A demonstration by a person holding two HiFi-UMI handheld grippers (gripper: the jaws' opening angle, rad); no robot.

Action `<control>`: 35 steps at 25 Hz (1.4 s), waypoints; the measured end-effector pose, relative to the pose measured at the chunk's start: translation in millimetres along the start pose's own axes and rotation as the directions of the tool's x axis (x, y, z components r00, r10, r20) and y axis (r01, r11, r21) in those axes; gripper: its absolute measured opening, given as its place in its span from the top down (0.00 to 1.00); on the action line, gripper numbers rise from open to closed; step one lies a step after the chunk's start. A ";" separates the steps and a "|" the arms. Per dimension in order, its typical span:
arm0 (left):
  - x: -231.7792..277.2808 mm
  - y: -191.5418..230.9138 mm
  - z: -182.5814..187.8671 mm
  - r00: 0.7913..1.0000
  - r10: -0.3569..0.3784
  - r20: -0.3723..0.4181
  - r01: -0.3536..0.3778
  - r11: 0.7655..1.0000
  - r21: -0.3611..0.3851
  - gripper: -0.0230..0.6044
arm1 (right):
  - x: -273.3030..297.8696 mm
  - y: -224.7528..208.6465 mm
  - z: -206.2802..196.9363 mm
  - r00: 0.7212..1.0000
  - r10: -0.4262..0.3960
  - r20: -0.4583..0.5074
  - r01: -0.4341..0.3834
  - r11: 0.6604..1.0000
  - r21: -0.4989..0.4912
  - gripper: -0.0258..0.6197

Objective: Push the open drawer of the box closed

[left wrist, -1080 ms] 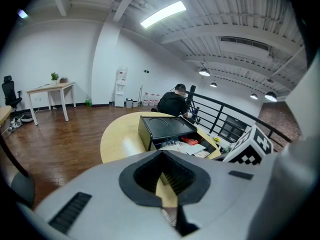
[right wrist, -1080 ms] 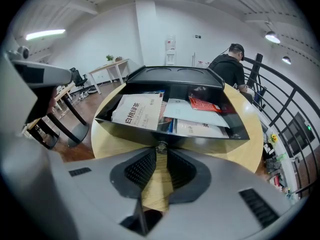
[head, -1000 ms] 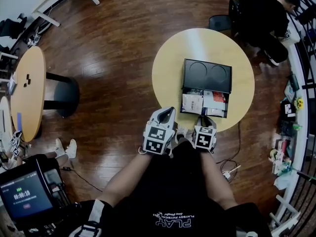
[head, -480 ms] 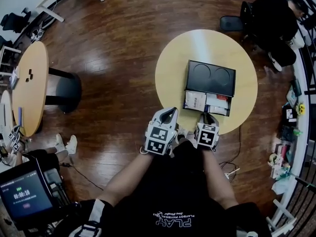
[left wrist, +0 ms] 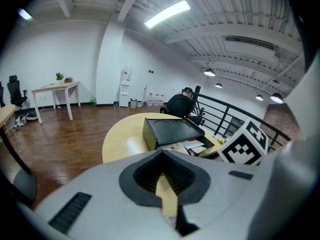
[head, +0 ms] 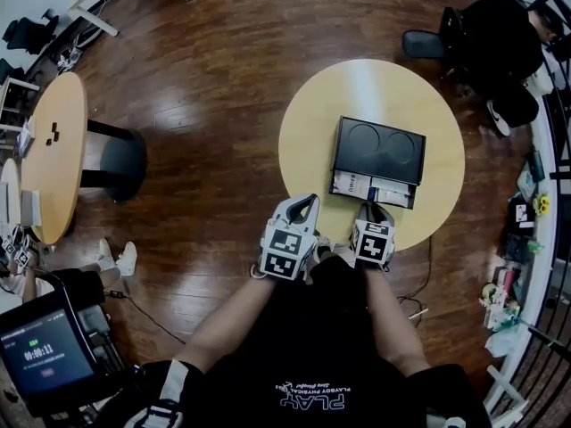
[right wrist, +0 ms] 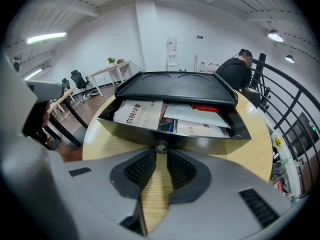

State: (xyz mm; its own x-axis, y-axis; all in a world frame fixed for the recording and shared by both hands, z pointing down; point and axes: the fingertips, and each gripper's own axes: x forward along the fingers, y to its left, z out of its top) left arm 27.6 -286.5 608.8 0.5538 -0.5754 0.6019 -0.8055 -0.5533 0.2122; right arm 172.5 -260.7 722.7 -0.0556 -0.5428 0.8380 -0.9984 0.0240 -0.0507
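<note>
Drawer (head: 373, 191) sits further into the box (head: 379, 148) than a second ago; only a narrow strip of papers (right wrist: 140, 114) shows, so closing looks well along but not finished. Right gripper (head: 375, 210) has its jaws pressed together, tips against the small knob (right wrist: 160, 147) on the drawer front, nothing pinched. Left gripper (head: 306, 201) hangs off the table edge, jaws also together and empty. Box rests on a round pale wooden table (head: 312, 123). Dark plank floor (head: 214, 78); seated person (head: 500, 34) beyond; second table (head: 53, 150) well apart.
</note>
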 end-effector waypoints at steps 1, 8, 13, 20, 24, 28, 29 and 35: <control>0.6 -0.1 1.0 1.000 0.000 0.002 0.000 1.000 -0.001 0.97 | 0.3 -0.6 1.6 1.000 0.001 0.001 -0.001 1.000 -0.004 0.85; 2.5 4.3 2.9 1.000 0.013 0.001 -0.013 1.000 -0.008 0.97 | 4.9 -3.3 11.4 1.000 0.007 0.001 -0.007 1.000 -0.025 0.85; 3.9 9.0 5.0 1.000 0.025 0.005 -0.025 1.000 -0.015 0.97 | 7.9 -4.3 19.7 1.000 0.010 0.008 -0.009 0.999 -0.032 0.85; 4.7 12.7 6.8 0.999 0.048 -0.003 -0.049 0.999 -0.017 0.97 | 13.9 -7.4 34.0 1.000 0.013 0.019 -0.012 0.999 -0.051 0.85; 4.9 14.8 7.7 0.999 0.054 -0.004 -0.054 0.998 -0.023 0.97 | 15.4 -8.3 45.5 0.999 0.015 0.033 -0.013 0.998 -0.059 0.85; 10.1 10.9 9.8 0.999 0.052 -0.007 -0.052 0.998 -0.026 0.97 | 18.0 -14.4 51.3 0.999 0.016 0.041 -0.013 0.998 -0.060 0.85; 10.9 10.1 10.7 0.999 0.051 -0.007 -0.051 0.998 -0.025 0.97 | 17.7 -15.2 51.8 0.999 0.015 0.042 -0.012 0.998 -0.060 0.85; 11.7 8.4 10.7 0.999 0.043 -0.010 -0.043 0.999 -0.025 0.97 | 16.1 -14.9 49.3 0.999 0.016 0.035 -0.014 0.998 -0.062 0.85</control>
State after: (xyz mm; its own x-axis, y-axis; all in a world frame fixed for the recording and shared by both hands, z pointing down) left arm 29.6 -304.3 609.3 0.5166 -0.5924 0.6182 -0.8336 -0.5129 0.2051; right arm 186.9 -311.1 710.1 -0.0714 -0.5712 0.8177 -0.9961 0.0834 -0.0287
